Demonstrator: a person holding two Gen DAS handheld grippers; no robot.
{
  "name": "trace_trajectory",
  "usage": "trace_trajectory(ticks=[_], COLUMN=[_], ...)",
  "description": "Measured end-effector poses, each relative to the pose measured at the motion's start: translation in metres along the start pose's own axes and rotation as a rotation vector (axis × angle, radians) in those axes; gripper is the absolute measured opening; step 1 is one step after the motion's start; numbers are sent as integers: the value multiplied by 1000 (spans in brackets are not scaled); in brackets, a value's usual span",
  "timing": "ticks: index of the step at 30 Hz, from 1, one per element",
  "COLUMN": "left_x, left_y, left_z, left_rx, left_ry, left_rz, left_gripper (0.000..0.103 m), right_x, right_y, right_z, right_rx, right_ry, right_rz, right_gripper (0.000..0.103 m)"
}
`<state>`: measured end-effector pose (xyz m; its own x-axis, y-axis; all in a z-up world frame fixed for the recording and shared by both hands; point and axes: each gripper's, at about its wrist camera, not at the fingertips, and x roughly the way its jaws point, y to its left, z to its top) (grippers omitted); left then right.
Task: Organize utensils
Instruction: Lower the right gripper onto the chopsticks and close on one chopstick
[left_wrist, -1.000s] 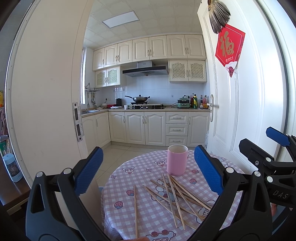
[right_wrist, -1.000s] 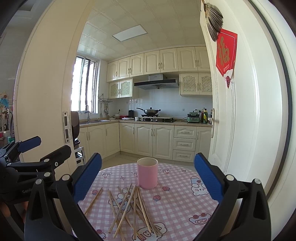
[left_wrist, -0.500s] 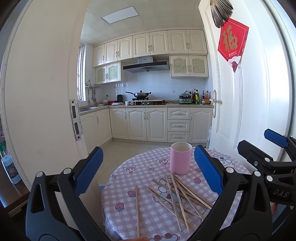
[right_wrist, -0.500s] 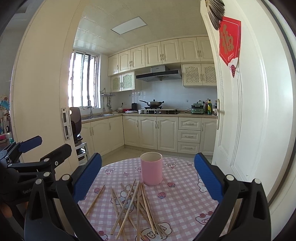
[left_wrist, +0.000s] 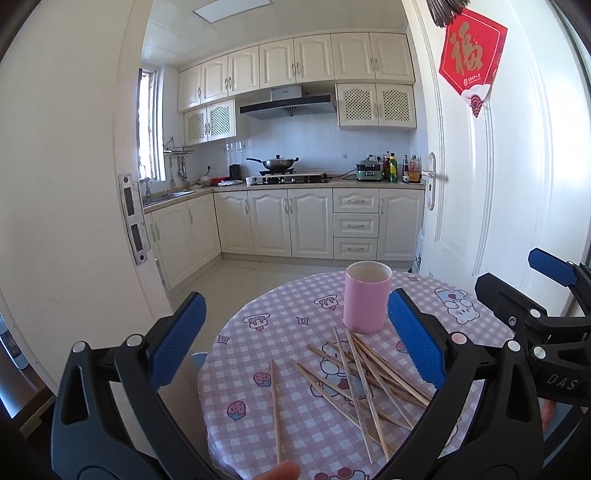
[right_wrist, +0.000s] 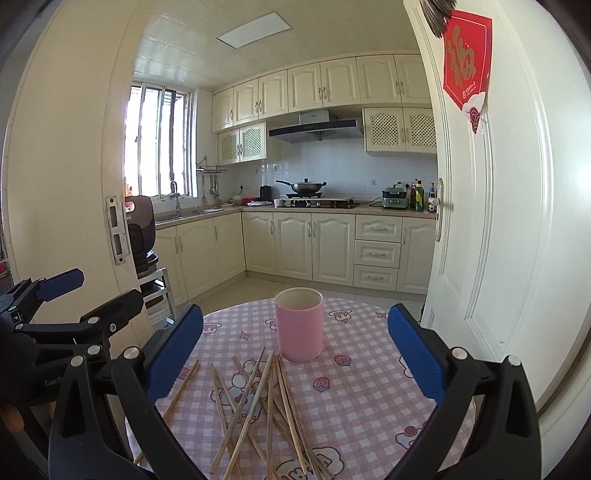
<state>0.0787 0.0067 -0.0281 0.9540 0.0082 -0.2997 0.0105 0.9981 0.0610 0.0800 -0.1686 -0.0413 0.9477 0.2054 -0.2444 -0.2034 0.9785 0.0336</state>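
Pink cup (right_wrist: 299, 325) stands upright near the far edge of the round table (right_wrist: 369, 387), which wears a pink checked cloth. Wooden chopsticks (right_wrist: 266, 402) lie in a loose crossed pile just in front of the cup, toward the near edge; one stick (left_wrist: 275, 410) lies apart on the left. Both the left gripper (left_wrist: 295, 343) and the right gripper (right_wrist: 295, 350) hover above the table, jaws spread wide, holding nothing.

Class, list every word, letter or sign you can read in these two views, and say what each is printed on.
"福": gold on the red door hanging.
"DAS": right gripper body, cut off.
"Gen": left gripper body, cut off.
Small print under the 福 and bottle labels: too small to read.
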Motion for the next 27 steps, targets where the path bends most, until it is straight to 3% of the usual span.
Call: trace_trajectory(ticks=[4, 9, 15, 22, 26, 27], left_x=[21, 64, 102, 138, 148, 151], left_y=[2, 15, 39, 59, 53, 52], left_z=[-7, -26, -54, -86, -98, -100], left_rx=[-5, -43, -108, -187, -164, -171], left_ry=[72, 266, 439, 616, 671, 683], left_rz=[-25, -66, -75, -113, -110, -125], left_gripper=[97, 96, 95, 55, 47, 41], right_x=[18, 47, 82, 107, 117, 119], right_y=[0, -4, -10, -11, -8, -6], right_z=[-7, -23, -46, -64, -67, -67], right_rx=[-9, -26, 1, 25, 28, 19], right_ry=[51, 152, 314, 445, 486, 494], right_rz=[-24, -67, -26, 32, 66, 73], right_gripper=[96, 96, 96, 93, 77, 72])
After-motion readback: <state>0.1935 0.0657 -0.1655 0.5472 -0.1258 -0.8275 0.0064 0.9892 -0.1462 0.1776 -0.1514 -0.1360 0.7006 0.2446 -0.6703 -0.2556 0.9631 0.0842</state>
